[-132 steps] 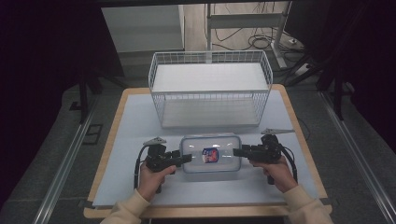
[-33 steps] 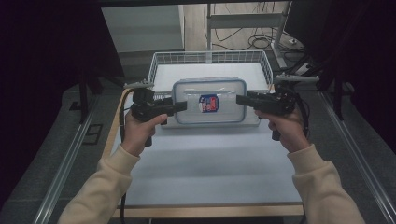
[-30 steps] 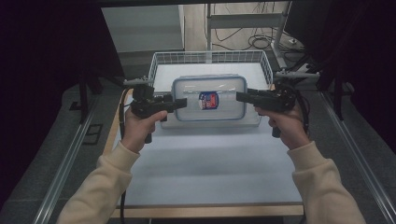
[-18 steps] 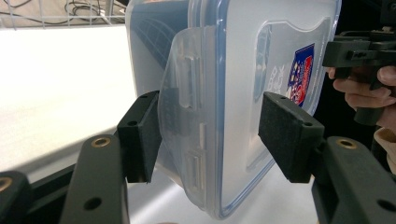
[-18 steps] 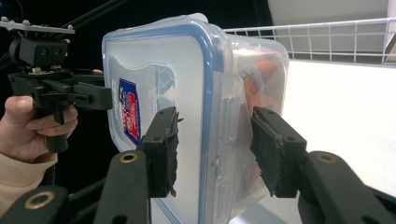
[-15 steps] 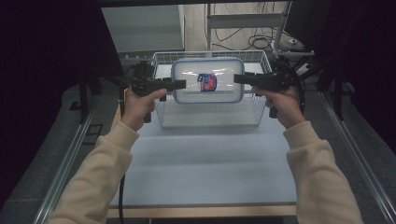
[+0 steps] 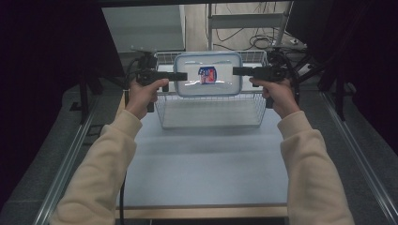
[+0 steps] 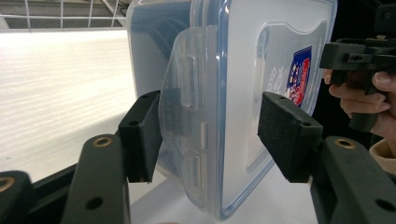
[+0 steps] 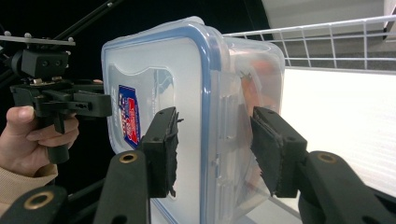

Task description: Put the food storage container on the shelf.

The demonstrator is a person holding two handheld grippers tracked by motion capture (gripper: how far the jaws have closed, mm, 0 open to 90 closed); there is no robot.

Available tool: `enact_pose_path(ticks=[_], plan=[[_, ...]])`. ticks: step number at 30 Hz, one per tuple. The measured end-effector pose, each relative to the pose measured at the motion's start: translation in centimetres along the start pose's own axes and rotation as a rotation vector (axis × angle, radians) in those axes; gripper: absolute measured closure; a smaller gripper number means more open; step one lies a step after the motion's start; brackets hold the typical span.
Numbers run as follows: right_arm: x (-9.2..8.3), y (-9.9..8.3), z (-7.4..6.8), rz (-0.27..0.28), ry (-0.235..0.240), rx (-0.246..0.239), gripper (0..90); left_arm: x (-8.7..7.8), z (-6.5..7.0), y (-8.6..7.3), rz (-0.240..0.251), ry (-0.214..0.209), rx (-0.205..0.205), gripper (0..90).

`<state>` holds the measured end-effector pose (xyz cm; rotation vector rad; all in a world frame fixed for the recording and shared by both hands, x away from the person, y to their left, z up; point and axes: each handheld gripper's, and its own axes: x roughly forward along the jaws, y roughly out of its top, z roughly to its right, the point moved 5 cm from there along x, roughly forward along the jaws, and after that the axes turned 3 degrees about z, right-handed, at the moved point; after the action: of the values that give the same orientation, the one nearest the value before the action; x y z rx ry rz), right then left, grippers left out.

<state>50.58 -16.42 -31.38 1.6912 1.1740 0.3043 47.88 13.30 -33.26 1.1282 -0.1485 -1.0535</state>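
Box is up off the table now: a few seconds ago the clear plastic lidded box with the blue seal rim (image 7: 208, 75) sat on the pale tabletop (image 7: 206, 164) just in front of the white wire basket (image 7: 210, 112); I have since carried it up and forward, and it now hangs in the air above the basket's opening. I judge the carry nearly done, with lowering and letting go left. My left tongs (image 7: 180, 76) pinch the box's left short end, pads pressed on lid and base either side of the clip flap (image 8: 187, 107). My right tongs (image 7: 238, 71) pinch the opposite end the same way, one pad on the lid face, the other on the base wall. Box is held roughly level between them, lid toward me, red-and-blue sticker (image 7: 207, 75) showing. Contents: something orange shows through the wall (image 9: 259, 88) in the right gripper view; can't tell what. Basket: bare white floor showing, nothing seen in it.
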Motion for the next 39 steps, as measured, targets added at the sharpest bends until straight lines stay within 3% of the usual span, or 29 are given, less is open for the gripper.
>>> enact_pose_path(ticks=[8,14,19,23,25,29,39], plan=[[0.5,0.5,0.9,-0.002,-0.015,0.026,52.0,0.8,-0.8,1.1,-0.02,0.001,-0.013,40.8],[1.3,1.3,1.9,0.0,-0.036,0.061,51.0,1.7,-1.9,2.1,-0.013,-0.021,-0.111,41.0],[1.7,1.4,2.4,0.016,-0.052,0.084,49.5,2.2,-2.4,2.4,-0.01,-0.024,-0.132,39.7],[2.1,1.1,2.7,0.008,-0.091,0.052,51.0,2.9,-3.0,2.2,-0.019,-0.031,-0.168,35.8],[2.6,0.7,2.7,-0.001,-0.122,0.041,44.2,3.2,-3.5,2.1,-0.005,-0.049,-0.192,33.7],[2.9,0.7,3.0,0.03,-0.127,0.087,45.0,3.7,-4.2,2.0,0.017,-0.064,-0.246,31.8],[3.0,0.5,3.2,0.041,-0.133,0.103,44.0,4.4,-4.6,2.1,0.019,-0.055,-0.256,25.7]])
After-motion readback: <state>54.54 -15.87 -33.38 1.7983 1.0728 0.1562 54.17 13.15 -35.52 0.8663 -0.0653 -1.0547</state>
